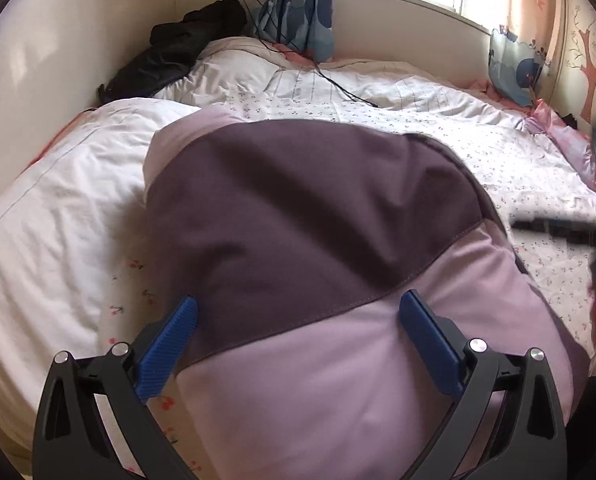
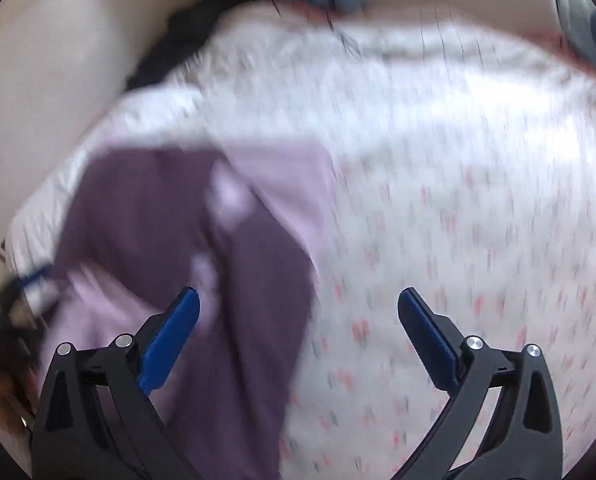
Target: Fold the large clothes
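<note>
Garment: a large two-tone garment of dark plum and pale lilac cloth (image 1: 298, 240) fills the centre and lower part of the left wrist view, lying on the bed; in the blurred right wrist view it sits at lower left (image 2: 186, 248).
Bed: white quilt with small floral print (image 1: 477, 152), running to the upper right of the frame.
Left tool (image 1: 298, 344): blue-padded fingers spread wide, over the garment at the seam between plum and lilac; nothing pinched.
Right tool (image 2: 298, 336): fingers spread wide, empty; left finger over the plum cloth, right finger over the floral quilt.
Background: black jacket (image 1: 178, 52) at upper left by the wall; blue patterned curtain (image 1: 301, 4) at top centre; black cable (image 1: 329, 76) across the quilt.
</note>
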